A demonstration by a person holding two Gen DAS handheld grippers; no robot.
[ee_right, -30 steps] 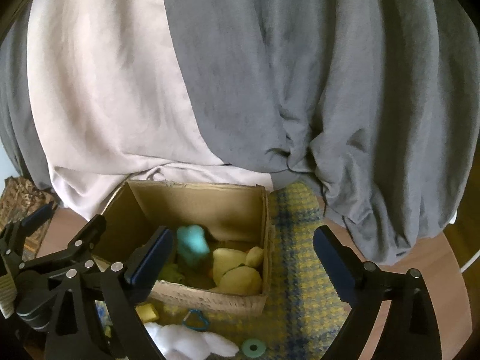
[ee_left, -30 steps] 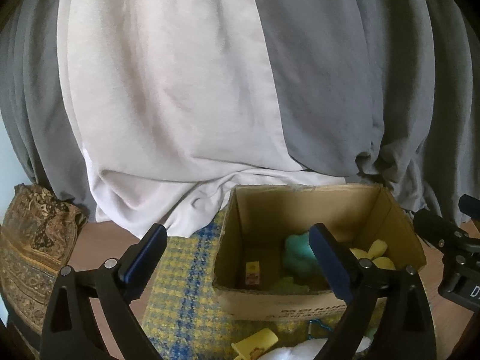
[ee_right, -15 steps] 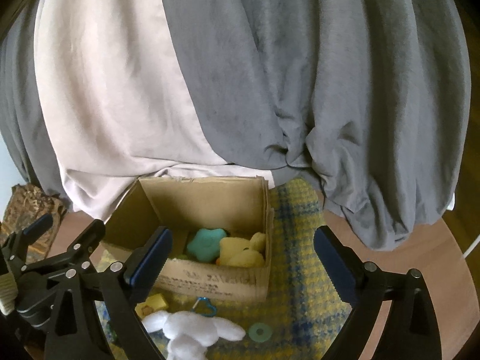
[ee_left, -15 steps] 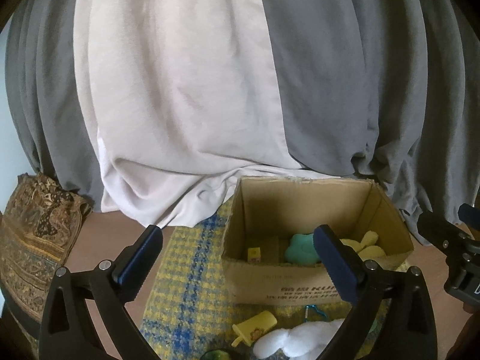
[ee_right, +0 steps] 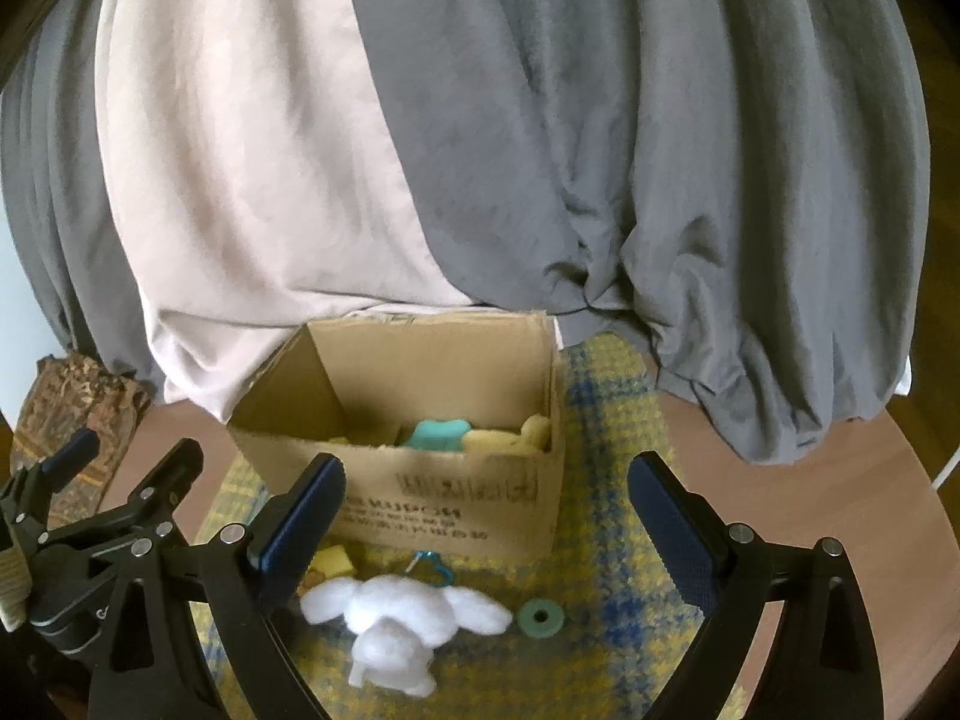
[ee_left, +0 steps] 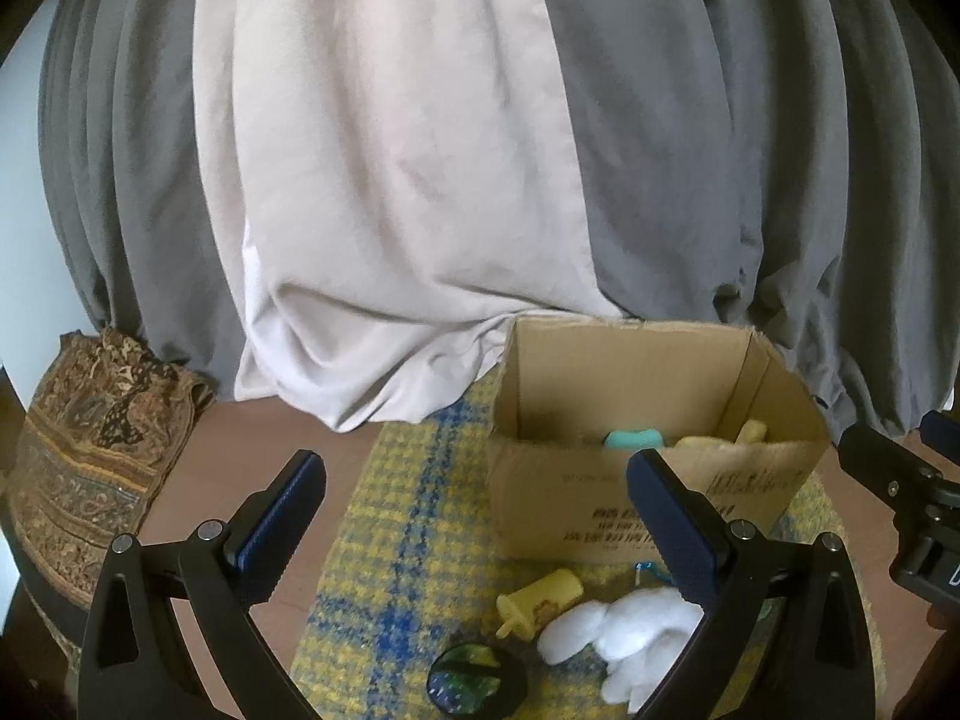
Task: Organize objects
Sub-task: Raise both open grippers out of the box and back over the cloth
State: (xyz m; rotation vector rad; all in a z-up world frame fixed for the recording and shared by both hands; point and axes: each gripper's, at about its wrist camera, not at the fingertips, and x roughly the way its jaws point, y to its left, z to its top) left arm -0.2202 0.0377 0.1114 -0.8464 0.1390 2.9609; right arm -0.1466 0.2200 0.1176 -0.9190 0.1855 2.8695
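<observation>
Cardboard box (ee_right: 444,498) w/ foam toys on plaid mat (ee_left: 384,564); white plush (ee_right: 396,618) in front; your left tool (ee_left: 474,516) & right tool (ee_right: 486,510) both wide, empty.

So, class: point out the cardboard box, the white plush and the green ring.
Box (ee_right: 456,510), right wrist view, front wall.
Plush (ee_right: 402,609), right wrist view, body.
Ring (ee_right: 541,617), right wrist view, rim.

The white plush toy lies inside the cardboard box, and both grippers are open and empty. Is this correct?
Not quite. The white plush toy lies on the checked mat in front of the cardboard box, not inside it; the right wrist view shows this. Both grippers are open and empty.
</observation>
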